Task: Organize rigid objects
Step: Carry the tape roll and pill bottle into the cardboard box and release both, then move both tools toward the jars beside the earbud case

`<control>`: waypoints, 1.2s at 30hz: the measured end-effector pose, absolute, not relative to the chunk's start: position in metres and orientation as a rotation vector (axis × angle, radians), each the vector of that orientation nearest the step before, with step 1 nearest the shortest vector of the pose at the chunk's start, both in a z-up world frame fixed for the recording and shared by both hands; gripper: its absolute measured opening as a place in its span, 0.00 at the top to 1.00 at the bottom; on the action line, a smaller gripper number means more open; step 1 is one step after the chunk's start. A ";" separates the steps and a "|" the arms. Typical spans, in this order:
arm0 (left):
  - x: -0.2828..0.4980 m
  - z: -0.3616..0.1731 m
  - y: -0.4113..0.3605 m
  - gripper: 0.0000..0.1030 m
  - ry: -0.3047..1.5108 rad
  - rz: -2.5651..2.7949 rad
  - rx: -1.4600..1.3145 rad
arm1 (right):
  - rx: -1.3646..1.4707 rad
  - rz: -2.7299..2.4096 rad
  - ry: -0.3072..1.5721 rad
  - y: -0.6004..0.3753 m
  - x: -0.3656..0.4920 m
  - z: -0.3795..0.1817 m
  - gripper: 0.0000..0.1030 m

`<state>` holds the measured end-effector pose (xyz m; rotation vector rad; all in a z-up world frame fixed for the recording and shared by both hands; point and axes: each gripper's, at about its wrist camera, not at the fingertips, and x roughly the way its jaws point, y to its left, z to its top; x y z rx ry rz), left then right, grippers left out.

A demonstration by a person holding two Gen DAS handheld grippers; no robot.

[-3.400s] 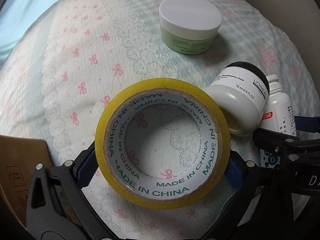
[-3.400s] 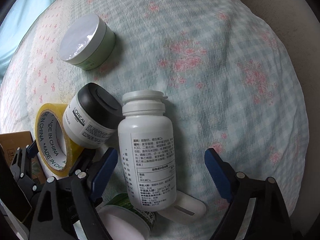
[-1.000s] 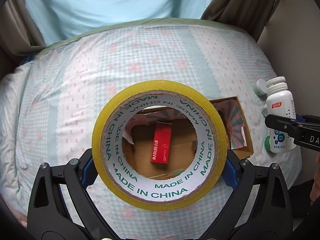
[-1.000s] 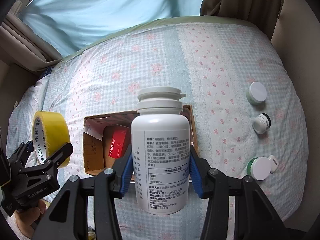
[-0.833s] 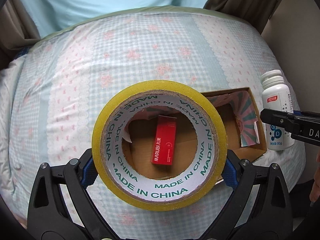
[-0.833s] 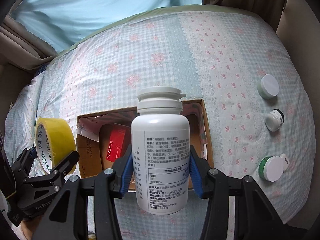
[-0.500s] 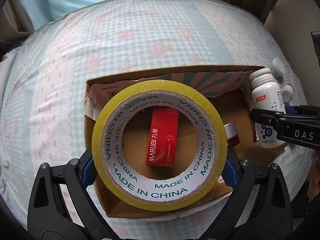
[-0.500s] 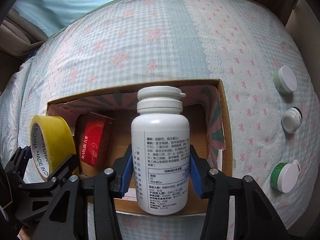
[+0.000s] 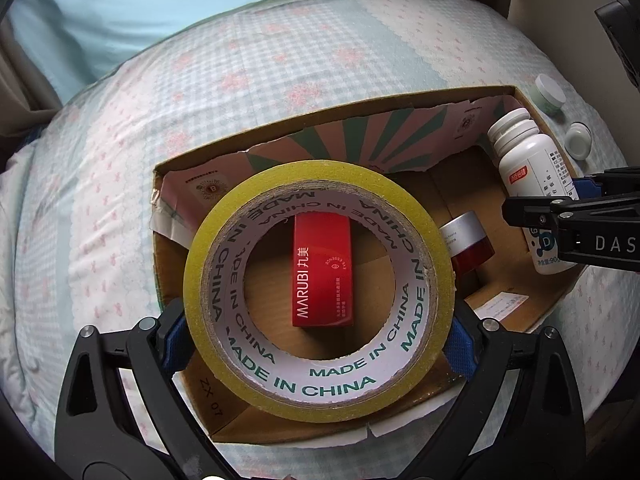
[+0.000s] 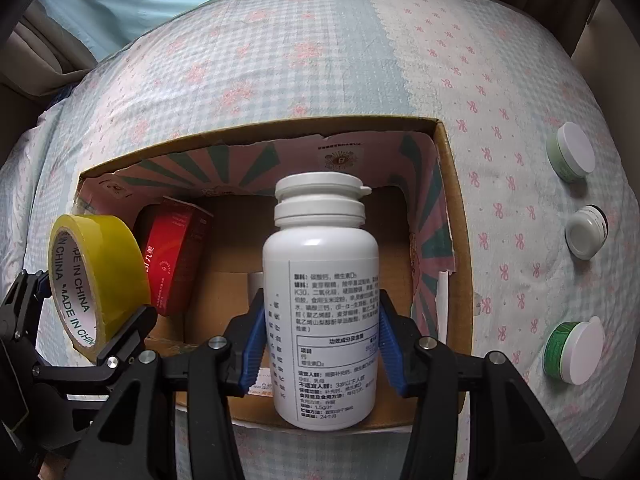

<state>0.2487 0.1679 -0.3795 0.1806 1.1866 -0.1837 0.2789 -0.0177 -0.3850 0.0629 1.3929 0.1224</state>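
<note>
Left tongs [image 9: 318,344] clamp the tape [image 9: 318,290], mid-frame over the box [image 9: 524,100]; right tongs [image 10: 322,336] clamp the bottle [image 10: 320,276] above its centre. Lower each onto bare cardboard, clear of the carton [image 9: 323,270] and jar [image 9: 466,246], before letting go.

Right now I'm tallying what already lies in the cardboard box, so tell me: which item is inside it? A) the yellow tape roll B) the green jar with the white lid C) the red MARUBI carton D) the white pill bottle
C: the red MARUBI carton lies on the floor of the cardboard box, while the yellow tape roll and white pill bottle are both held in grippers above it.
</note>
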 end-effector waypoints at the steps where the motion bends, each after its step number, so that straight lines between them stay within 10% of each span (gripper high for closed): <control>1: 0.248 -0.381 0.170 0.04 1.195 -0.181 0.178 | 0.057 0.120 1.392 -0.017 0.279 -0.385 0.55; 3: 0.244 -0.377 0.174 0.00 1.173 -0.174 0.184 | 0.049 0.116 1.381 -0.017 0.278 -0.385 0.53; 6: 0.240 -0.366 0.180 0.00 1.140 -0.174 0.172 | 0.030 0.091 1.303 -0.016 0.276 -0.375 0.00; 36: 0.175 -0.232 0.194 0.00 1.099 -0.062 0.021 | 0.033 0.133 1.223 -0.041 0.209 -0.241 0.00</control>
